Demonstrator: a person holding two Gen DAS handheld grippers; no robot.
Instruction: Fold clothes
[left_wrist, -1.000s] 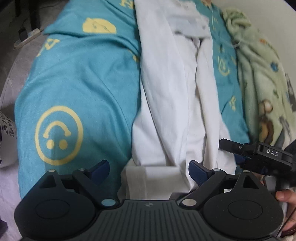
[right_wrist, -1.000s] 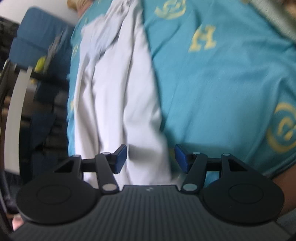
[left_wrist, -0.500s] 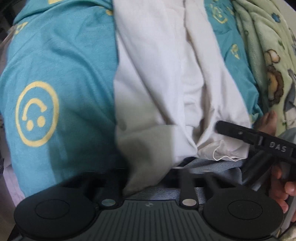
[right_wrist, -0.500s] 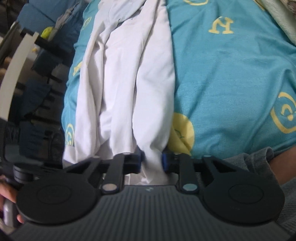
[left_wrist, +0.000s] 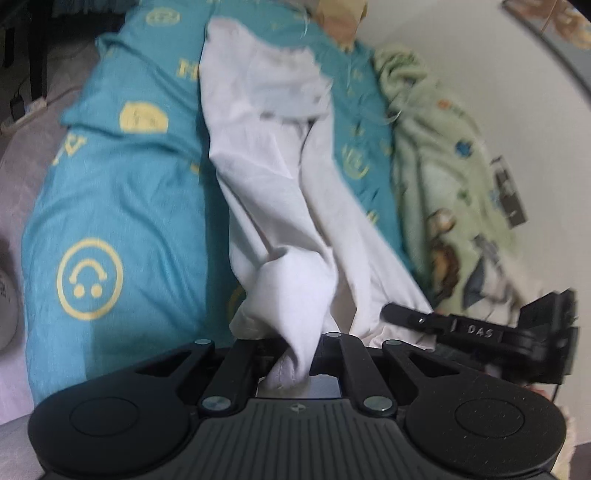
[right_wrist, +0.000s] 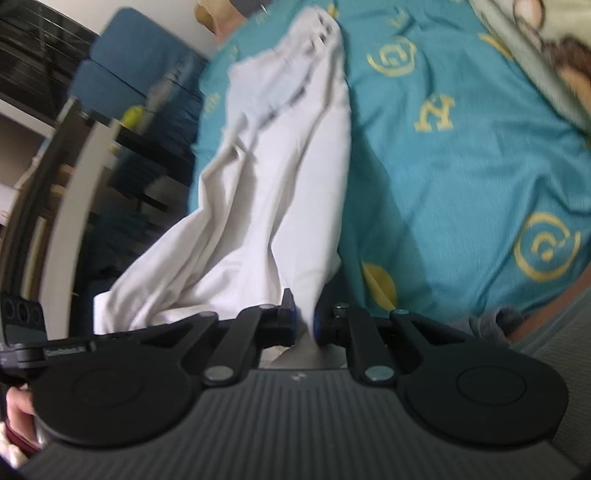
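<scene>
A long white garment (left_wrist: 280, 177) lies lengthwise on a teal bed cover (left_wrist: 122, 206) printed with yellow faces. Its near end is lifted off the bed and bunched. My left gripper (left_wrist: 299, 347) is shut on one fold of that near hem, and cloth hangs out behind the pads. In the right wrist view the white garment (right_wrist: 280, 192) rises to my right gripper (right_wrist: 304, 325). Its jaws are closing, with the other near fold pinched between the blue pads. The right gripper (left_wrist: 480, 332) also shows at the left view's right edge.
A pale green animal-print blanket (left_wrist: 443, 177) lies bunched along the wall side of the bed. Past the bed's other side stand a blue chair (right_wrist: 122, 85) and dark shelving with a white frame (right_wrist: 77, 192). A hand (right_wrist: 14, 402) shows at the lower left.
Both grippers went from open above the hem to pinched on it. They then rose, pulling the garment's near end up off the bed cover.
</scene>
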